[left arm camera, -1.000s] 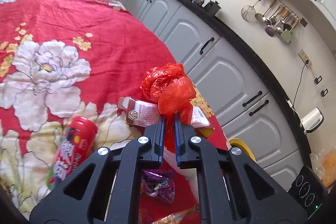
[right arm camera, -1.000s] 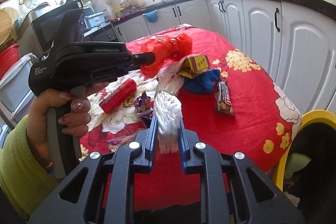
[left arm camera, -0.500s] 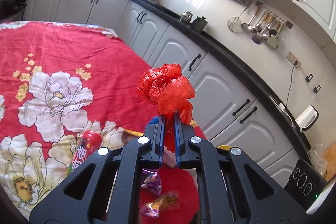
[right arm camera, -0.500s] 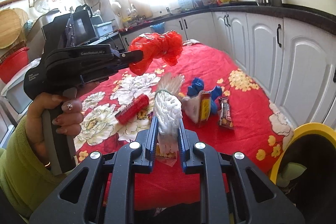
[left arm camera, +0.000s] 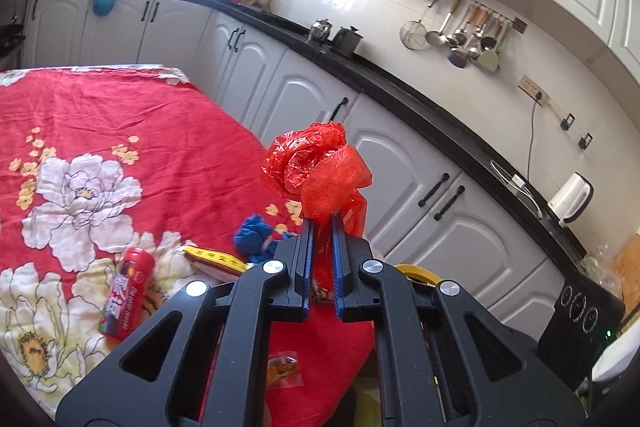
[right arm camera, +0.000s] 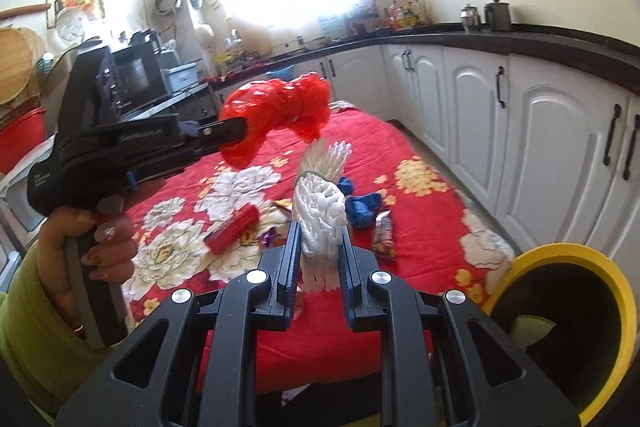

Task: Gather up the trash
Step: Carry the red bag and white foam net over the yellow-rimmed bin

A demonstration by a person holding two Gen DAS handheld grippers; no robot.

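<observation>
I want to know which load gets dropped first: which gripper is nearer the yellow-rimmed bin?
Right. The right gripper, shut on white foam netting, sits just beside the bin; the left gripper, clamping a red bag, is across the table.

I am holding my left hand-held gripper [left arm camera: 320, 223] raised, its jaws pinching tight; beside it, my right hand-held gripper [right arm camera: 319, 227] is clamping too, both angling slightly downward.

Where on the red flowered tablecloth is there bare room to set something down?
Free: the far stretch of the red flowered tablecloth, beyond the white flower print. Crowded: the near end, around the red cylindrical can, crumpled blue cloth, snack bar wrapper and yellow-edged box.
</observation>
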